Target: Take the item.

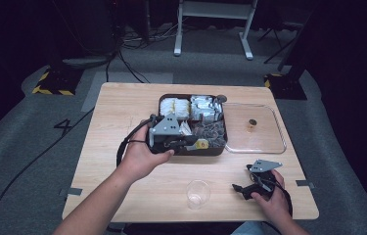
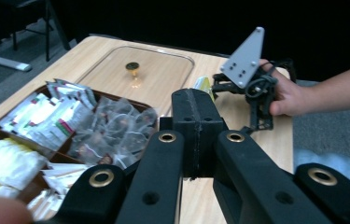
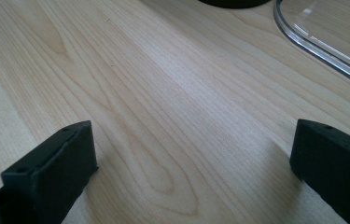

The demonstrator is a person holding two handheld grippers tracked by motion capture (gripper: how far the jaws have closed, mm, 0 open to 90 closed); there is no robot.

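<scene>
The sachet (image 1: 201, 144) is a small yellow paper packet. It sits at the tip of the left gripper (image 1: 191, 143), over the front right corner of the box (image 1: 169, 152) and just above its rim. In the left gripper view the jaws are pressed together, with a sliver of yellow and white showing past them, so they look clamped on the sachet's edge.

It should handle as light, thin and limp. It will flop from whichever edge is held and can slide out of a loose pinch. Hard squeezing would only crease it. A flat bite well in from the edge, not on a corner, seems safest.

The box holds more packets: white and silver ones at the back and clear bags with dark contents at the right.

A clear cup (image 1: 198, 193) stands near the front edge of the table (image 1: 122, 122), well apart from the box. The right gripper (image 1: 240, 188) lies low beside the cup with its jaws wide apart and nothing between them. The clear lid (image 1: 269, 144) lies flat to the box's right.
</scene>
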